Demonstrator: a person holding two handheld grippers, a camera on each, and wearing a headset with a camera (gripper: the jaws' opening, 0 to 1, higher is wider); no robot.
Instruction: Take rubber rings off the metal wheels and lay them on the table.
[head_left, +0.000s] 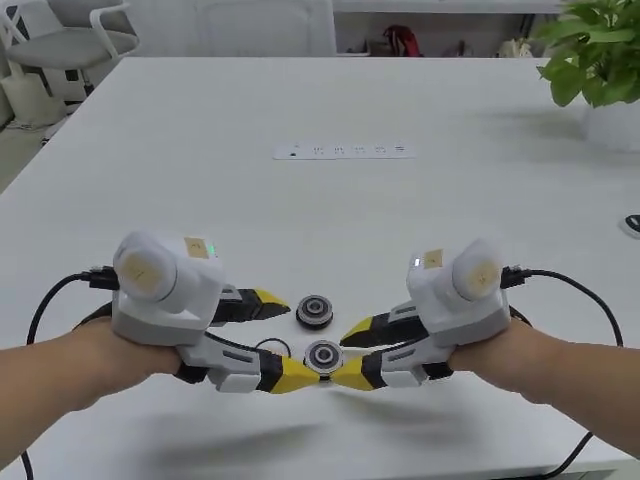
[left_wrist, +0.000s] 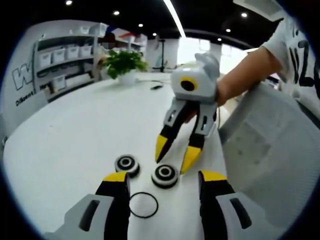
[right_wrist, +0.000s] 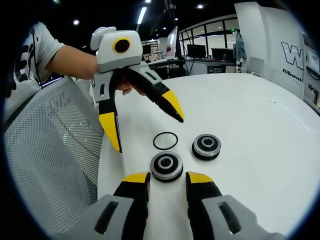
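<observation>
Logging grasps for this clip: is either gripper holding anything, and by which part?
Nothing is held. Left gripper and right gripper are open; two wheels and a ring lie on the table.

A nearer wheel (head_left: 323, 355) was laid flat on the white table (head_left: 420, 220), shown as a silver metal disc with a dark hub and a black band round its rim. A farther wheel (head_left: 315, 311) of the same make was laid flat just beyond it, close but not touching. One thin black rubber ring (right_wrist: 165, 148) was laid loose and flat on the table, near the nearer wheel and apart from both.
</observation>
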